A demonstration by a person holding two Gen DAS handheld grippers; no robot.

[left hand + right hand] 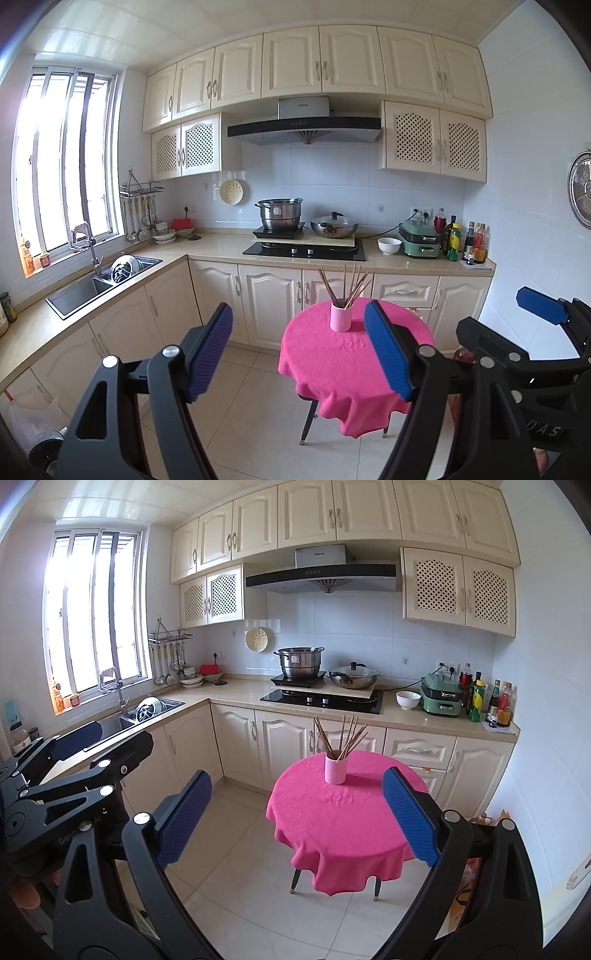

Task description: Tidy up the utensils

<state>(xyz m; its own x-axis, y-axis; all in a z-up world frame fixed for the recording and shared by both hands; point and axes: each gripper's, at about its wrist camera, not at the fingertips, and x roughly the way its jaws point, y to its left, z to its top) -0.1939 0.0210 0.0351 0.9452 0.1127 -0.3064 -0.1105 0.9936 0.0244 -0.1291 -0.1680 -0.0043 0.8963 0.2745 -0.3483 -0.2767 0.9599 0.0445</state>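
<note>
Jaws spread wide on both units, nothing between the blue pads. Left gripper (299,350) held above the floor, well short of the round table, pointed toward it. Right gripper (297,816) likewise raised and empty, aimed at the same table. Seen side by side: right unit visible at the right edge of the left wrist view, left unit visible at the left edge of the right wrist view.

Pink cup (340,316) standing upright on the tabletop, toward its far side, resting on the pink cloth (347,373) that drapes over the edge. Chopsticks (345,286) gathered inside the cup, tips up, fanned outward at differing angles. Exact count not readable. No loose utensil seen on the cloth. Dark table legs showing below the cloth hem.

Behind the table: cream base cabinets under a beige counter (221,242). On the counter, from left: sink (99,286) with a bowl inside, stacked bowls, black hob (304,251) carrying a steel pot (280,214) and a lidded wok (334,225), white bowl (389,245), green appliance (421,240), cluster of bottles (465,242). Ladles hanging from a wall rack (140,192) near the window. Range hood (304,127) above the hob.
</note>
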